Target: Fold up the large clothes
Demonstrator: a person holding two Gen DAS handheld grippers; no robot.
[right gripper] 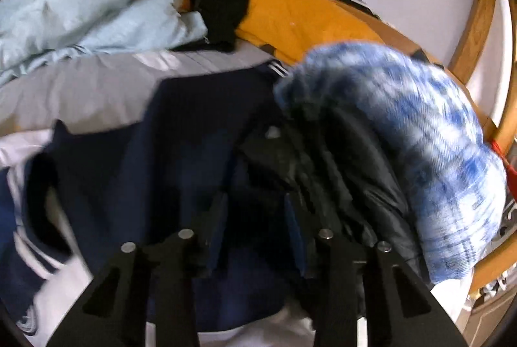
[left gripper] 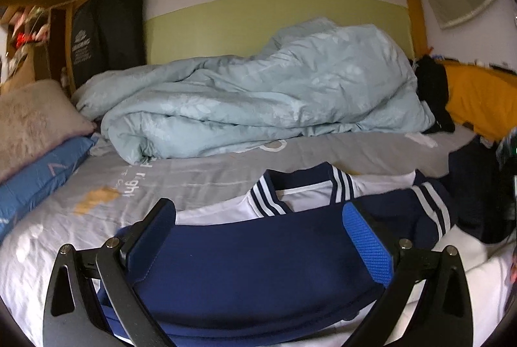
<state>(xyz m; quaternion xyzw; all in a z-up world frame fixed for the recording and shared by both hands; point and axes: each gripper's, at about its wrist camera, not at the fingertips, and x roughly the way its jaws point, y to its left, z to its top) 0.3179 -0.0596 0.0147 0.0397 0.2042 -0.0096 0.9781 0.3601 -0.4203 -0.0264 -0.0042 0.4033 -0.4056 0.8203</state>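
A navy and white jacket (left gripper: 300, 201) with a striped collar lies on the grey bed sheet (left gripper: 194, 175). My left gripper (left gripper: 258, 217) hovers at its near edge. The jaws stand wide apart, and a thick navy fold of the jacket fills the space between the blue pads (left gripper: 368, 243). In the blurred right wrist view, the jacket's navy part (right gripper: 145, 153) spreads under my right gripper (right gripper: 257, 211). Its fingers (right gripper: 219, 217) stand fairly close together, a gap still shows between them, and dark navy cloth lies in that gap.
A crumpled pale blue duvet (left gripper: 258, 88) fills the back of the bed. Pillows (left gripper: 32, 120) lie at the left. On the right are a yellow cloth (right gripper: 300, 20), a black garment (right gripper: 223, 4), a black padded coat (right gripper: 339, 159) and a fuzzy blue-white item (right gripper: 404, 137). A wooden frame (right gripper: 478, 24) bounds the bed.
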